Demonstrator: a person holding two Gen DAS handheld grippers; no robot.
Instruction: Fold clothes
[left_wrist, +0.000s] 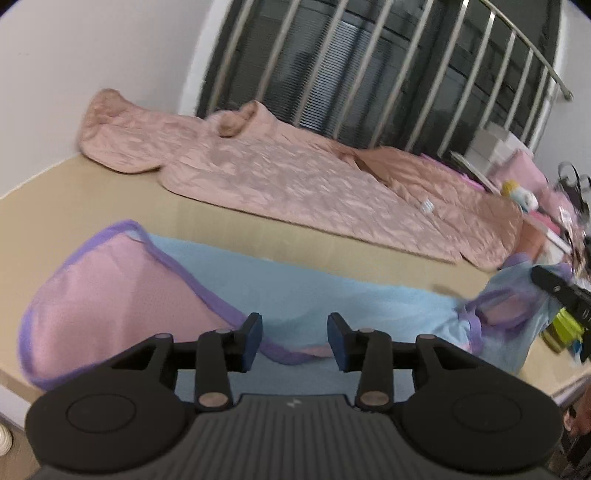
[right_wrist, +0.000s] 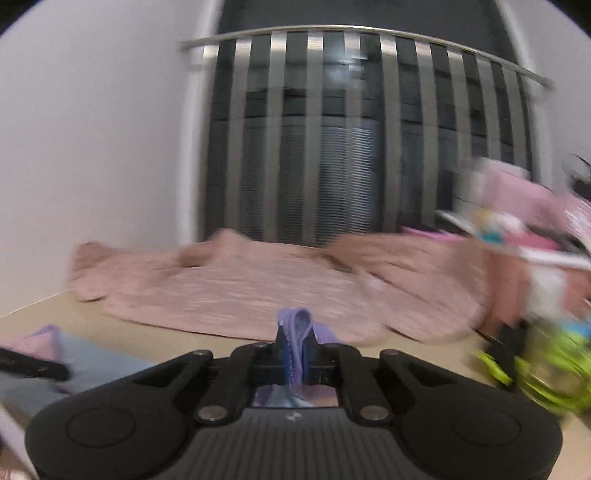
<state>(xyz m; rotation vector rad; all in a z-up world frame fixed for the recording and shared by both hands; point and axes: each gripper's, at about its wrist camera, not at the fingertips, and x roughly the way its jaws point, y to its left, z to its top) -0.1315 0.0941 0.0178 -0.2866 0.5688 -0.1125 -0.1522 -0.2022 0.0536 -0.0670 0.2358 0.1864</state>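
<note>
Your right gripper (right_wrist: 295, 360) jaws clamped on the garment's purple trim (right_wrist: 297, 325), left gripper (left_wrist: 294, 341) jaws parted, gripping nothing, over the blue garment (left_wrist: 332, 299), pink quilt (left_wrist: 295, 177) beyond it on the desk (left_wrist: 110, 206).

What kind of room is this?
Probably a room at home, maybe a bedroom. A pink quilted blanket lies on a tan table under a barred window, with toys and clutter at the side.
</note>
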